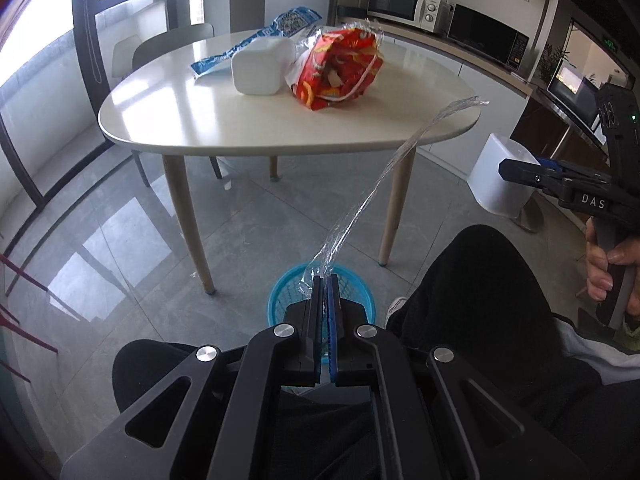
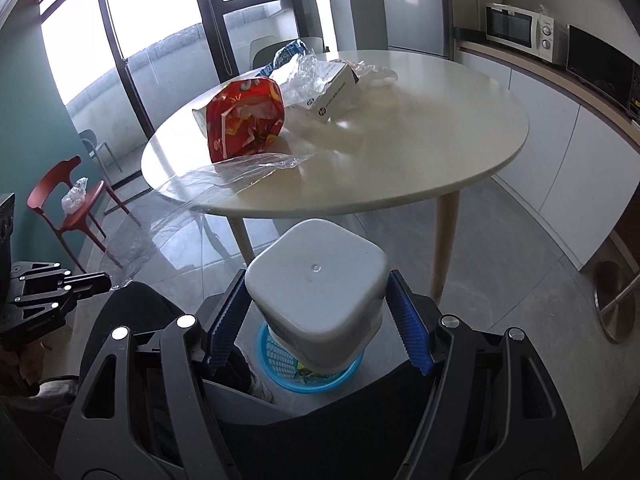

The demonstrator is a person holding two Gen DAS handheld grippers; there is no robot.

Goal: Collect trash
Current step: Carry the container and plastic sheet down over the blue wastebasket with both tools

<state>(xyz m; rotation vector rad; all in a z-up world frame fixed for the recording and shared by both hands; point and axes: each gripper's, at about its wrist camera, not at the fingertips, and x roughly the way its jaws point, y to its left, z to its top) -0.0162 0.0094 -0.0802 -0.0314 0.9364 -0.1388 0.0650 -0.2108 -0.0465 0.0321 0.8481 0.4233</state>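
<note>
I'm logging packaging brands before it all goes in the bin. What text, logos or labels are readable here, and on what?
"DAS": on the right gripper body.
"hp" logo: on the white box on the table; the print beside it is too small to read.
Red snack bag, blue wrapper, microwave dials: unreadable.

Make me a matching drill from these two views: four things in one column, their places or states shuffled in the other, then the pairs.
Things:
1. clear wrap
2. white tub
3. red bag
4. blue basket

Places or states:
A. on the floor, below both claws
B. lying on the table
C. pinched in the shut left claw
D. between the pads of the right claw, over the basket

Pairs: 1-C, 2-D, 3-B, 4-A
</note>
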